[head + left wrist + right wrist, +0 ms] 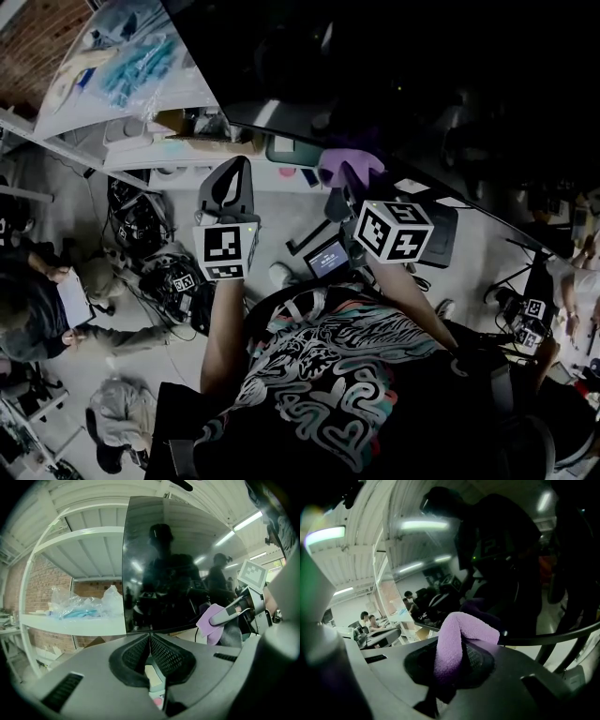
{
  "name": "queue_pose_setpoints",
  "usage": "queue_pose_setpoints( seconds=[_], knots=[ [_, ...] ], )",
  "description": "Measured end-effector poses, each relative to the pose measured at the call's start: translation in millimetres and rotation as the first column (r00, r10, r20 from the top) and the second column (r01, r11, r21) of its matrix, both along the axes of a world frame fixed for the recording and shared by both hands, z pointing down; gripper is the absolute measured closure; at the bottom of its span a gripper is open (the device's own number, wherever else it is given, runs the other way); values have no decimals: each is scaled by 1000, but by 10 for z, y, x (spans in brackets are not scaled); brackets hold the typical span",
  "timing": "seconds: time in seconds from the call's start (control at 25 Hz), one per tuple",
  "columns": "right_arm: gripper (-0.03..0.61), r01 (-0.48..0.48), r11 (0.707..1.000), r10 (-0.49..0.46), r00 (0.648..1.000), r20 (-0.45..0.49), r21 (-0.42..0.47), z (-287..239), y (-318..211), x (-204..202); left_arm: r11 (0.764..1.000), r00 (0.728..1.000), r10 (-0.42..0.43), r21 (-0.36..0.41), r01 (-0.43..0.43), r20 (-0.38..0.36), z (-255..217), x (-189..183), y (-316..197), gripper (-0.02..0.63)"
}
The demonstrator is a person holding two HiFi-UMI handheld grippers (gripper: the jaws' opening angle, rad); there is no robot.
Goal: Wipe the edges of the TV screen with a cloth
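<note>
the right tool (452, 660) pinches a soft, fuzzy purple cloth (457, 630) by the smooth, shiny black tv screen (178, 564). the left tool (150, 641) has its ribbed pads (165, 656) pressed together.

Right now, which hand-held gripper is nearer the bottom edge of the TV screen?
Right. The right hand-held gripper holds the purple cloth at the bottom edge of the TV screen; the left hand-held gripper, shut and empty, sits short of its lower left corner.
</note>
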State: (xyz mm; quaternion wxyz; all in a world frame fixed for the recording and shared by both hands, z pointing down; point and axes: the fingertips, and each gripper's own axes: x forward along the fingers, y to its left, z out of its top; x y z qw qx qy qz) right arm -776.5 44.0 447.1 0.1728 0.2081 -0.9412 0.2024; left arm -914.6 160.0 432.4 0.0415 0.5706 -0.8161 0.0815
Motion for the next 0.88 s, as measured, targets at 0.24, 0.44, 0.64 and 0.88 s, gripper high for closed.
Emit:
queue_pose_setpoints(
  seconds=[0.24,0.44,0.64,0.88],
  knots=[
    [511,4,1000,-4,1000,10,4,-14,100,-192,1000,1000,-17,4,17,1,-22,-180,87,594],
    [511,-7,1000,7,1000,17,12,-7,162,-356,999,999,-37,1,37,-9,0,-332,121,594],
    [511,7,1000,-7,1000,17,11,-58,180,-457,999,999,-39,3,39,-15,-36,-380,71,594],
    [512,24,1000,-24,1000,19,19,-50,238,-582,999,999,-48,2,48,-22,0,-456,89,594]
  ],
)
